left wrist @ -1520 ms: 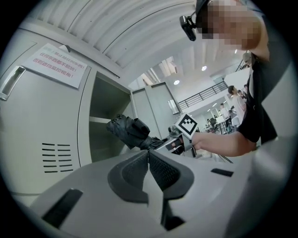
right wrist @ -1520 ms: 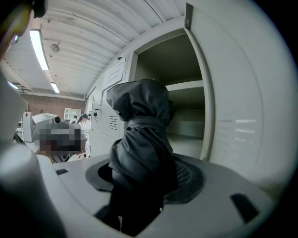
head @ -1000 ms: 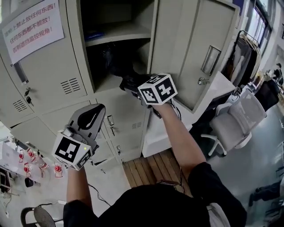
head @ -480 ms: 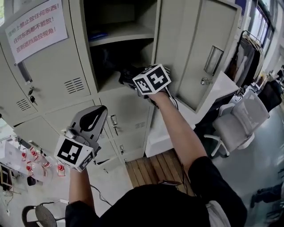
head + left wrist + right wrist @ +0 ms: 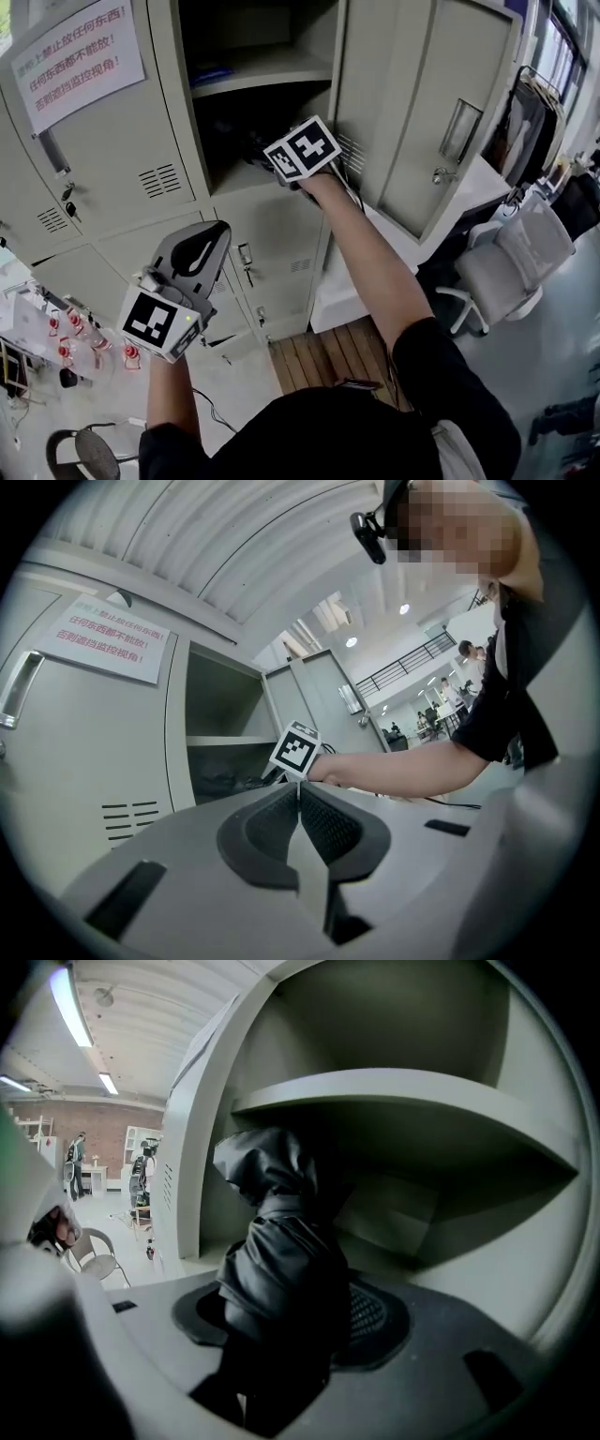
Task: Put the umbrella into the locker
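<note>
A black folded umbrella [image 5: 281, 1260] sits between the jaws of my right gripper [image 5: 281, 1312], which is shut on it. Its tip reaches into the open locker compartment [image 5: 246, 117], under the inner shelf [image 5: 403, 1091]. In the head view the right gripper [image 5: 272, 161] is at the compartment's mouth, and the umbrella [image 5: 239, 141] is a dark shape inside. My left gripper [image 5: 202, 242] hangs lower left in front of the lower locker doors. Its jaws are shut with nothing between them, and the left gripper [image 5: 298, 803] points toward the locker.
The locker's door [image 5: 450, 112] stands open to the right. A paper notice [image 5: 75, 52] hangs on the closed door at left. Something blue [image 5: 214, 75] lies on the upper shelf. A white office chair [image 5: 511, 267] stands at right, small bottles [image 5: 56, 328] at lower left.
My right gripper has carried the umbrella up and to the left, deeper into the locker compartment. The left gripper has stayed where it was.
</note>
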Demonstrator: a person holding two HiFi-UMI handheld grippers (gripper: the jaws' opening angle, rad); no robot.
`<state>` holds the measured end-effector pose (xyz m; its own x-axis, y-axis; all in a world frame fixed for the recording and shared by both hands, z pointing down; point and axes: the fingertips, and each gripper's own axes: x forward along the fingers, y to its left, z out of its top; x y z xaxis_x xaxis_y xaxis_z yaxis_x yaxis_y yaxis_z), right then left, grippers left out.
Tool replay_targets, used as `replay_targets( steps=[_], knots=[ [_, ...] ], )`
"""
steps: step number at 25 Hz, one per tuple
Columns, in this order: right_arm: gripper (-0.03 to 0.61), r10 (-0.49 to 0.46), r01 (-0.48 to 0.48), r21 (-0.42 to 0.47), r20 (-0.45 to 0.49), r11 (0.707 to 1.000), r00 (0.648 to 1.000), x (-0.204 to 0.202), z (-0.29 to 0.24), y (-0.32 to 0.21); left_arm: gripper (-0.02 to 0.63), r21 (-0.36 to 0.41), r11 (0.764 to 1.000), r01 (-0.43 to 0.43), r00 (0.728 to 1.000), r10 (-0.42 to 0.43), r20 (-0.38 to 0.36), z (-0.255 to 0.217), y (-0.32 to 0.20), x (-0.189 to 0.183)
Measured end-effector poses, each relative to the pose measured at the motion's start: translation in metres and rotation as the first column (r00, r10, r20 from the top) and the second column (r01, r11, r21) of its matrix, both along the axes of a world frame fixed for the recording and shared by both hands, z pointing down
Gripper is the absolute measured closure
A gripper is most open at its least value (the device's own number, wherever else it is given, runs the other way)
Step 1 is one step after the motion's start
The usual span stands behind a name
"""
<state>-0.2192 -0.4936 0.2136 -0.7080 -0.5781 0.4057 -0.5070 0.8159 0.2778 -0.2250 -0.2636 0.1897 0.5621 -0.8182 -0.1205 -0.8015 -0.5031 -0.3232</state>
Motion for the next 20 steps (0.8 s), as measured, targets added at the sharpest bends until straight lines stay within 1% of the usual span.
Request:
replay_targets(
  steps=[4, 10, 13, 20],
  knots=[
    [0.322, 0.003, -0.002, 0.009, -0.023, 1.0, 1.0, -0.007, 0.005, -0.01, 0.592, 0.022, 1.0, 0.009, 1.0, -0.01, 0.017, -0.004, 0.002, -0.003],
    [0.322, -0.004, 0.004, 0.004, -0.045, 1.0, 0.999, -0.017, 0.01, -0.019, 0.592, 0.018, 0.999, 0.039, 0.999, -0.04, 0.02, -0.006, -0.003, -0.011],
    [0.321, -0.007, 0.008, 0.018, -0.068, 1.0, 0.998, -0.019, 0.01, -0.022, 0.592, 0.02, 0.999, 0.051, 0.998, -0.051, 0.023, -0.008, -0.005, -0.013],
    [0.318, -0.023, 0.023, -0.004, -0.087, 1.0, 0.996, -0.022, 0.014, -0.028, 0.592, 0.027, 0.998, 0.062, 0.998, -0.063, 0.028, -0.011, -0.008, -0.012]
  ],
)
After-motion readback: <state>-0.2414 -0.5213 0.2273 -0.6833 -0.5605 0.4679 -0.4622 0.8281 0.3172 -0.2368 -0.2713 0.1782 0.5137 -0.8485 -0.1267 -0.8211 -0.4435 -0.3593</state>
